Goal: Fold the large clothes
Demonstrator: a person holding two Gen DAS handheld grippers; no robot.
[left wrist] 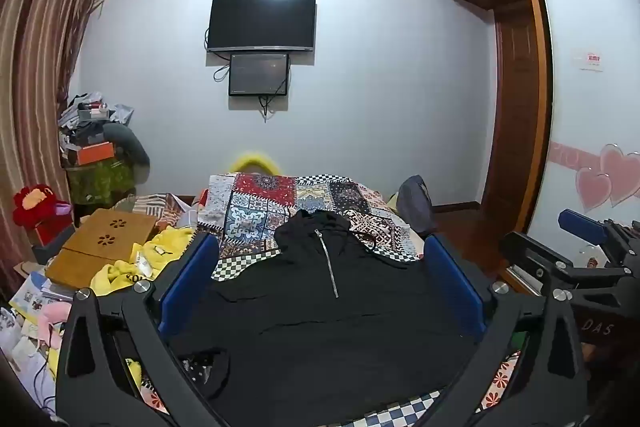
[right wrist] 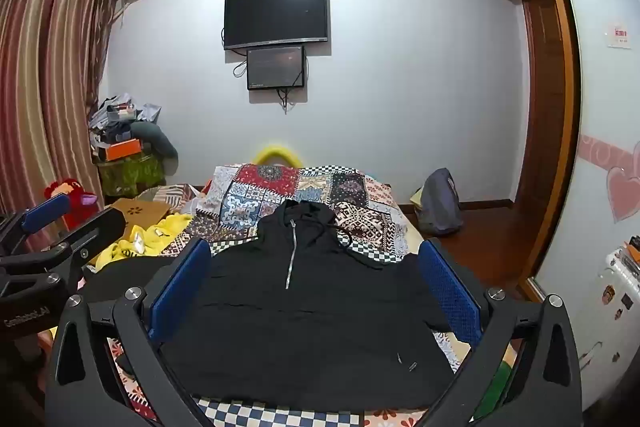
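1. The black hooded pullover (left wrist: 320, 315) lies face up on the patchwork bedspread (left wrist: 256, 211), hood at the far end, half-zip (right wrist: 291, 253) central, apparently spread flat ready for folding.
2. Left gripper (left wrist: 322, 287) and right gripper (right wrist: 314, 291) both hover above its near part, jaws spread fully wide, holding nothing, seemingly poised before a first grasp.
3. A yellow garment (left wrist: 124, 271) sits left; a wall-mounted TV (left wrist: 262, 21) hangs far beyond.
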